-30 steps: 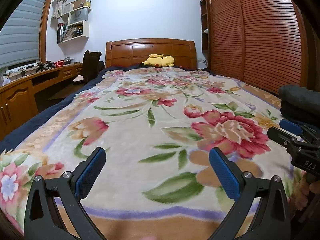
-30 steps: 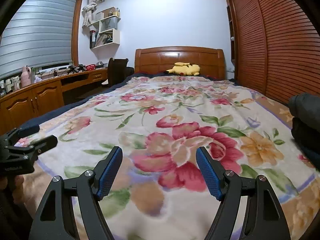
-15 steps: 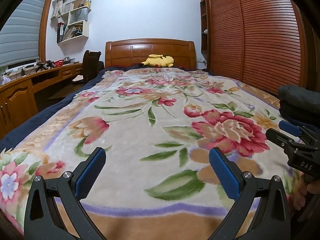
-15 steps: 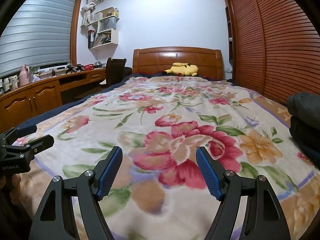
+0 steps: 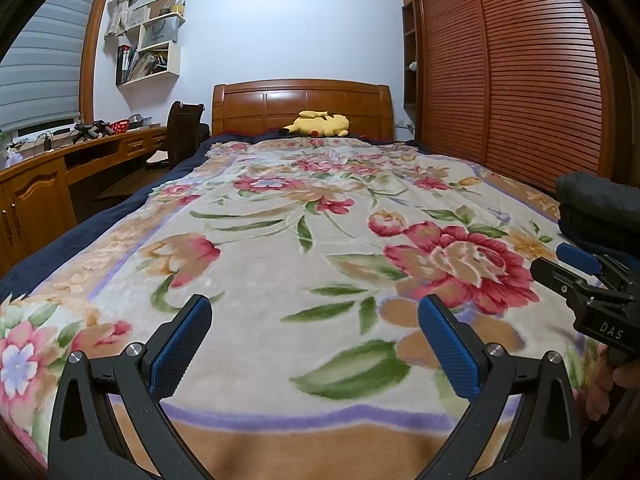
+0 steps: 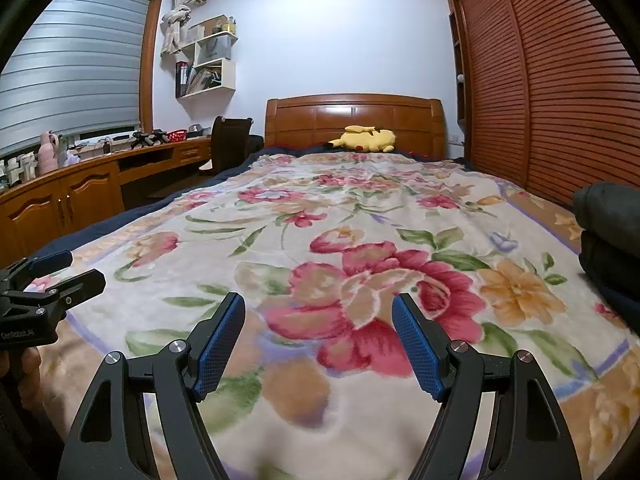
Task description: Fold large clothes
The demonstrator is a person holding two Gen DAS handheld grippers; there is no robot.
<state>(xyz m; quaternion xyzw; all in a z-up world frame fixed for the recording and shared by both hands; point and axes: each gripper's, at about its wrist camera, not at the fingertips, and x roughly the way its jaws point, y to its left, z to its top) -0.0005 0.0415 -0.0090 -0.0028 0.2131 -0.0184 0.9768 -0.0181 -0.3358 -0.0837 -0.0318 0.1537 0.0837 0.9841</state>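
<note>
A pile of dark folded clothes (image 5: 600, 208) lies at the right edge of the bed; it also shows in the right wrist view (image 6: 608, 232). My left gripper (image 5: 316, 344) is open and empty above the foot of the floral blanket (image 5: 280, 240). My right gripper (image 6: 318, 340) is open and empty, also above the blanket (image 6: 320, 220). Each gripper appears in the other's view: the right gripper (image 5: 576, 268) at the right edge, the left gripper (image 6: 52, 268) at the left edge. Neither touches the clothes.
A yellow plush toy (image 5: 318, 124) lies by the wooden headboard (image 5: 300, 104). A wooden desk (image 5: 60, 168) and dark chair (image 5: 184, 132) stand left of the bed. Slatted wardrobe doors (image 5: 500, 80) line the right wall. Wall shelves (image 5: 148, 56) hang upper left.
Both grippers have shifted only slightly over the foot of the bed; the right gripper sits a little lower in the left wrist view. Both stay open and empty.
</note>
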